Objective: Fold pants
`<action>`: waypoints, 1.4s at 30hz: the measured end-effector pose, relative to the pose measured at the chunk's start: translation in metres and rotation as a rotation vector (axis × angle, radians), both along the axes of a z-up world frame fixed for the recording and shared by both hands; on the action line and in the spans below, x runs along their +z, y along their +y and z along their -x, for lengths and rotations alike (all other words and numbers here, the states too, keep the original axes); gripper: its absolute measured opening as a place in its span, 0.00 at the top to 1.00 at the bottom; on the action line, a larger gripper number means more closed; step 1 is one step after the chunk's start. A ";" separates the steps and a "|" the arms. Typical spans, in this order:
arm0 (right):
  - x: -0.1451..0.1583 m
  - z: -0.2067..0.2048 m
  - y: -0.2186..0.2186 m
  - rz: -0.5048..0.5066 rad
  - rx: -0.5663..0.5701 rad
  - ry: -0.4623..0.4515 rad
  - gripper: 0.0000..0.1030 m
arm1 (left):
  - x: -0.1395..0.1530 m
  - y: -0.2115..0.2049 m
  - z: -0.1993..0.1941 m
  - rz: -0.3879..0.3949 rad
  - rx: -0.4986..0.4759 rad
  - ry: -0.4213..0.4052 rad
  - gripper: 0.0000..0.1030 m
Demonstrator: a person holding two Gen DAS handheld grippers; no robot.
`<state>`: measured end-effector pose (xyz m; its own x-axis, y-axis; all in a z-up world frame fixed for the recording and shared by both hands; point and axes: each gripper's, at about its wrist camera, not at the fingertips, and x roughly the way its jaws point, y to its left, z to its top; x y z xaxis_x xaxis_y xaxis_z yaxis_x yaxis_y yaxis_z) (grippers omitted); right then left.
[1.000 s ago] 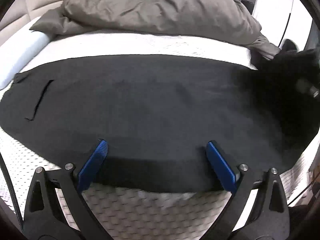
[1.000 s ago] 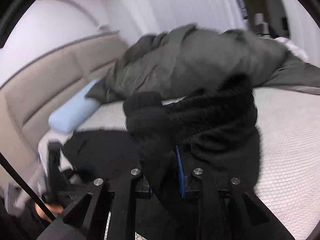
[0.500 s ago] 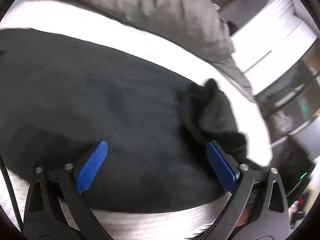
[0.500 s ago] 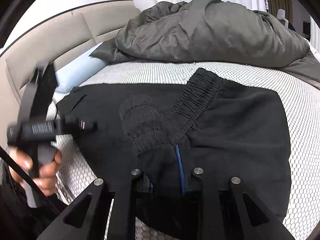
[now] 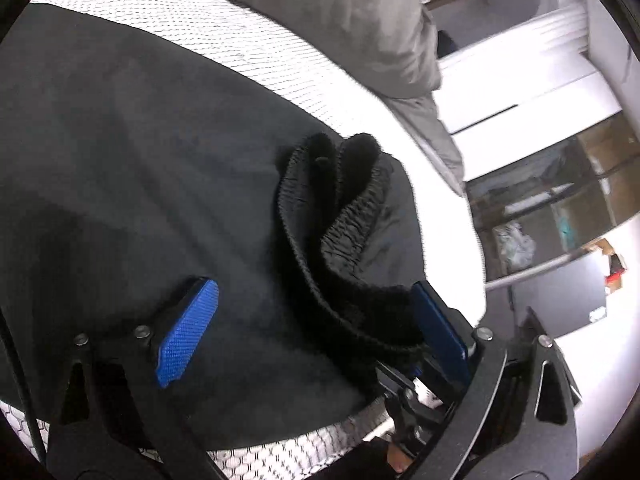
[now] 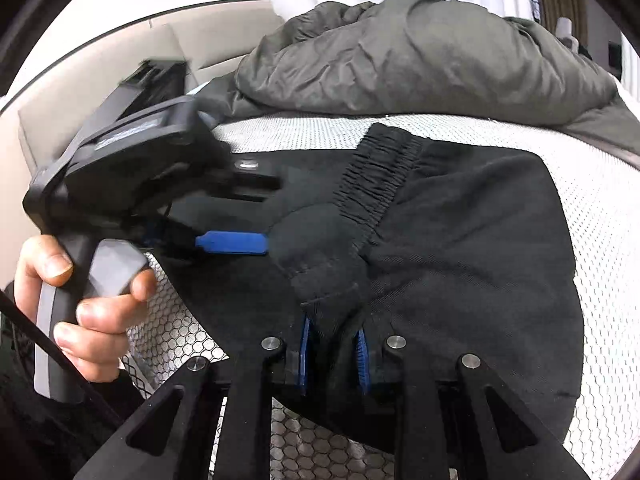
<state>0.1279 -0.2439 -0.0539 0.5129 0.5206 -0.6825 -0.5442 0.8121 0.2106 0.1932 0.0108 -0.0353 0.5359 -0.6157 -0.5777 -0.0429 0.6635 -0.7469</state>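
The right gripper [image 6: 332,354] is pinching its blue pads down tight on a bunch of the pants [image 6: 460,248], angling downward. The left gripper [image 5: 316,332] is sitting with its jaws spread wide, nothing squeezed between them, tilted over the fabric. A bare hand [image 6: 80,292] is wrapping round the left one's grey handle, fingers curling on the trigger.

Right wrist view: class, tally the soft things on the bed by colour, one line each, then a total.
Black fabric pants: 1
Grey crumpled duvet: 1
Pale blue pillow: 1
Total: 3
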 end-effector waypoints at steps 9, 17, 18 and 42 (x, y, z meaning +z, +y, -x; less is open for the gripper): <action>-0.003 0.004 0.012 0.068 0.020 -0.029 0.82 | -0.001 -0.006 -0.006 0.093 -0.031 0.033 0.07; -0.006 0.008 0.018 0.104 0.032 -0.049 0.81 | -0.007 -0.023 -0.013 0.037 -0.081 0.049 0.07; -0.006 0.009 0.019 0.107 0.033 -0.050 0.81 | -0.007 -0.030 -0.014 0.018 -0.093 0.042 0.07; 0.017 0.020 -0.016 -0.005 0.033 -0.051 0.37 | 0.038 0.022 0.001 -0.065 0.167 -0.203 0.87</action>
